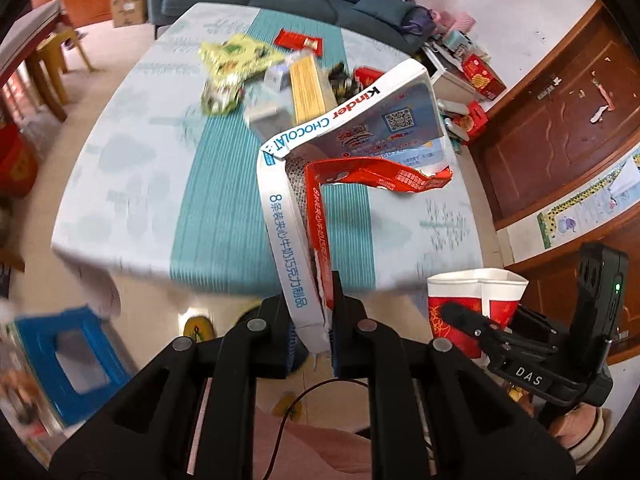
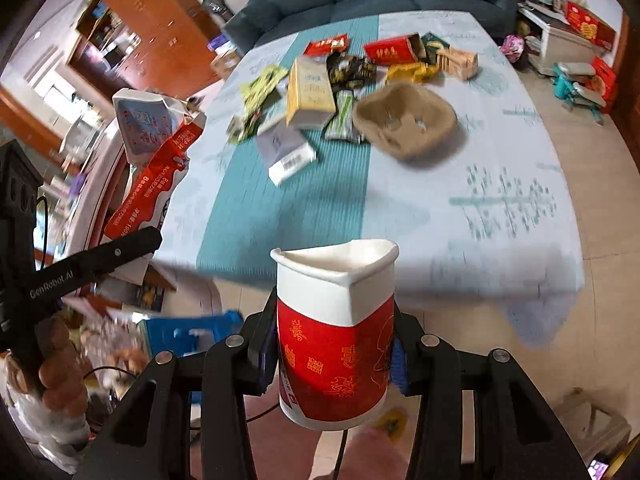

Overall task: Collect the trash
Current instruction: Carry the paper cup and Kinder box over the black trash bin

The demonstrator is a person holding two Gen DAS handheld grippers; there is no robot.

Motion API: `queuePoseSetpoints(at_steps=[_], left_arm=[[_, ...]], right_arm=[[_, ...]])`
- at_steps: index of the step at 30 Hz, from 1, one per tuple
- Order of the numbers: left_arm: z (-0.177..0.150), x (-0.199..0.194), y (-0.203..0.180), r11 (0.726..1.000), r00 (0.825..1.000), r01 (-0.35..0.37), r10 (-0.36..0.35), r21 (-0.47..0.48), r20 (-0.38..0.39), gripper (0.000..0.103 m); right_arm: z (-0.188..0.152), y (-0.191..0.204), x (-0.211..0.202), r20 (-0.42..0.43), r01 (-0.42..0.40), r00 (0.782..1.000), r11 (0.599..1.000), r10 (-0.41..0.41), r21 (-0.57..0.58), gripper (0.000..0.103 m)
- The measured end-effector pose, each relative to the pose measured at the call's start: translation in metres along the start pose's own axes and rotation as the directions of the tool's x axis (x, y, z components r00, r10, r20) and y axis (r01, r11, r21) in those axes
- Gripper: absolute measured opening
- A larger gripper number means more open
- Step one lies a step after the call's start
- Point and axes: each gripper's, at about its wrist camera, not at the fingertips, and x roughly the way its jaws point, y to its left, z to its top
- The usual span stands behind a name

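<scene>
1. While both hands are full, two pieces of trash are held up in front of the surface (image 2: 500, 240), not resting on it.
2. A torn Kinder chocolate box (image 1: 384, 120) is pinched by the left gripper (image 1: 312, 320). The fingers (image 1: 344, 320) are closed on a thin strip of the box's flap, and the rest of the box hangs out above them.
3. A red and white paper cup (image 2: 336, 340) is squeezed by the right gripper (image 2: 332, 360). Its fingers (image 2: 400, 364) are pressed on both sides, and the rim is bent out of round.
4. More trash is left on the surface: a brown pulp cup tray (image 2: 404, 120), a yellow box (image 2: 310, 94), a red box (image 2: 394, 50) and some wrappers (image 2: 260, 96).
5. No trash bin can be seen, so where the things must go cannot be told.
6. The box could be dropped, because only a torn flap is held, and it may rip more if it is swung.
7. The cup could be crushed more or could pop out if it is squeezed harder.
8. The two held things are close together and could be bumped.
</scene>
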Motion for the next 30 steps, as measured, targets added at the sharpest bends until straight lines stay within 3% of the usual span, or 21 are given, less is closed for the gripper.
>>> queuePoseSetpoints(at_steps=[8, 15, 22, 30], left_arm=[[-0.082, -0.001, -0.014, 0.996, 0.993, -0.088, 0.086, -0.031, -0.078, 0.01], [-0.121, 0.024, -0.015, 0.989, 0.974, -0.149, 0.148, 0.007, -0.174, 0.01], [-0.151, 0.094, 0.002, 0.982, 0.942, -0.179, 0.187, 0.052, -0.281, 0.01], [-0.182, 0.21, 0.042, 0.984, 0.9, -0.175, 0.178, 0.045, -0.398, 0.01]], right_arm=[[-0.072, -0.023, 0.008, -0.096, -0.055, 0.994, 0.998, 0.056, 0.011, 0.045], [-0.124, -0.037, 0.028, -0.159, -0.06, 0.985, 0.997, 0.068, 0.055, 0.045], [-0.17, -0.053, 0.082, -0.246, -0.001, 0.969, 0.994, 0.029, 0.112, 0.045], [-0.211, -0.084, 0.183, -0.295, 0.088, 0.955, 0.974, -0.022, 0.21, 0.045]])
